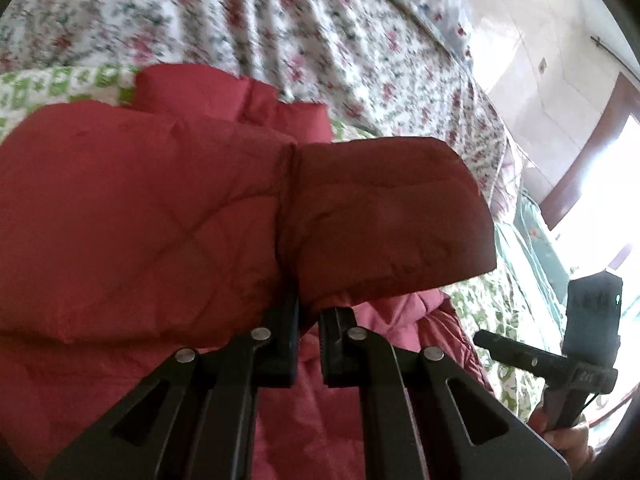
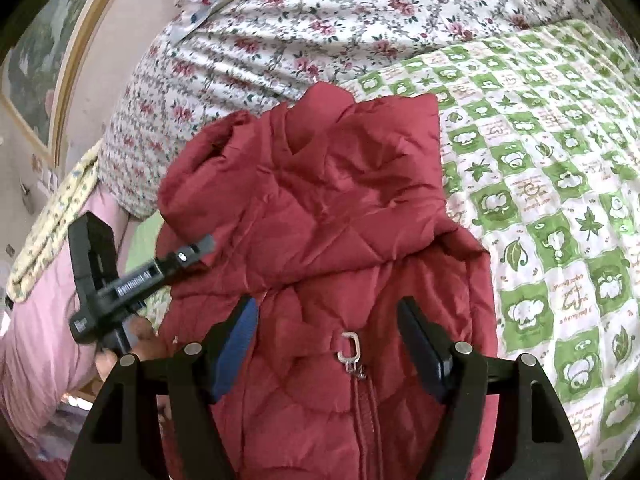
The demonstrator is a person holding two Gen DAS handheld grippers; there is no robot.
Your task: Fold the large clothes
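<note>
Red quilted jacket (image 2: 328,216) lies on the bed's green-checked quilt (image 2: 560,184), near its floral-sheet (image 2: 280,32) edge. Left tool (image 1: 309,312) narrow, clamped on a jacket fold. Right tool (image 2: 326,320) wide, fingers straddling the zipper pull (image 2: 351,350).

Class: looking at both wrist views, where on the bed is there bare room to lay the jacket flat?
Free: the green-and-white checked blanket right of the red quilted jacket, and the pink-flowered sheet beyond its hood. Crowded: the bed's left edge, where the left gripper grips jacket fabric.
</note>
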